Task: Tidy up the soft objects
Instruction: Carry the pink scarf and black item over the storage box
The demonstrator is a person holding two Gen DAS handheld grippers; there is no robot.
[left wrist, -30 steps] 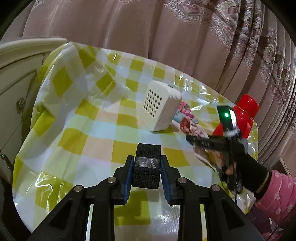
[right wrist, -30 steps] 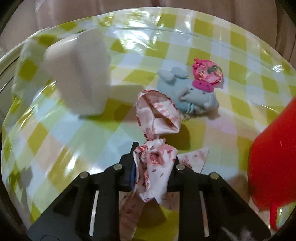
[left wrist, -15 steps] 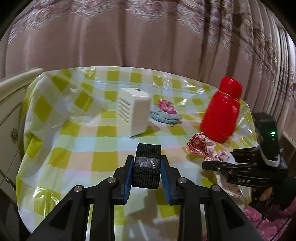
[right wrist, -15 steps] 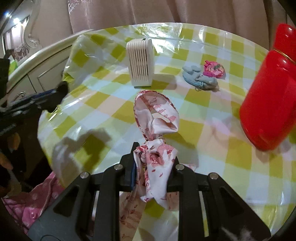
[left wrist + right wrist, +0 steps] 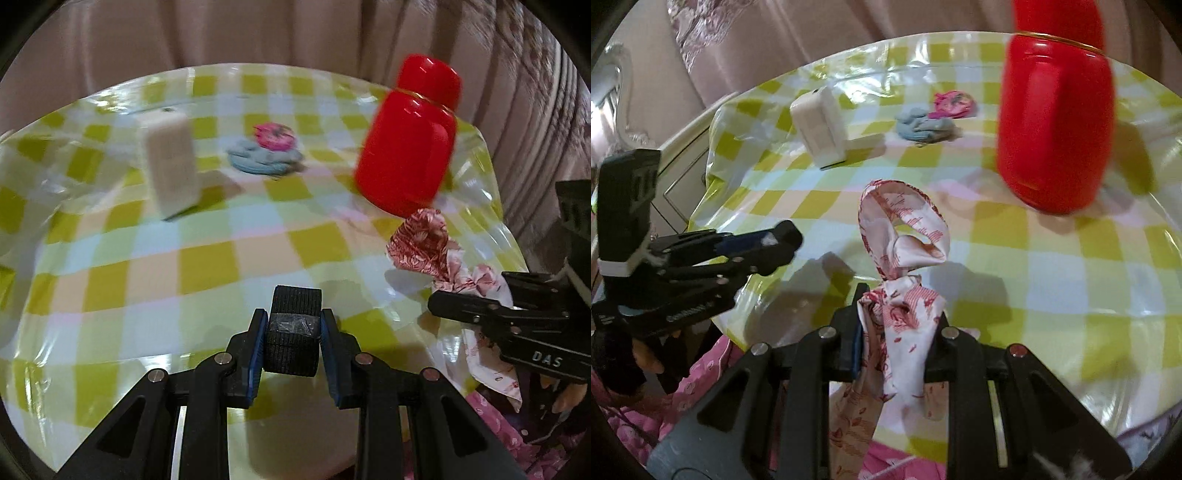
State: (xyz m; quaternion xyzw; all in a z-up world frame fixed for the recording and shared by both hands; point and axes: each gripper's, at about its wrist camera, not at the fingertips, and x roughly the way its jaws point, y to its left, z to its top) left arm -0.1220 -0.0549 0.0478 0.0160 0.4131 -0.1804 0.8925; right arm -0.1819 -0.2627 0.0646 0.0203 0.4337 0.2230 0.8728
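Note:
My left gripper [image 5: 293, 334] is shut on a black ribbed fabric roll [image 5: 293, 332], held above the near edge of the checked table [image 5: 155, 280]. My right gripper [image 5: 897, 325] is shut on a white cloth with red print [image 5: 901, 251], whose looped end stands up over the table edge. That cloth also shows in the left wrist view [image 5: 424, 243], with the right gripper [image 5: 439, 301] beside it. A blue soft item [image 5: 264, 160] with a pink one [image 5: 275, 134] on it lies at the far middle of the table. The left gripper shows in the right wrist view [image 5: 775, 240].
A tall red plastic jar [image 5: 410, 144] stands at the right of the table, just behind the printed cloth. A white boxy device [image 5: 170, 166] stands at the left middle. Curtains hang behind the table. A pale cabinet [image 5: 687, 162] is beside the table's far left.
Both grippers have swung and drawn back toward the near table edge, so the red jar looms larger in both views. Each keeps its hold on its item.

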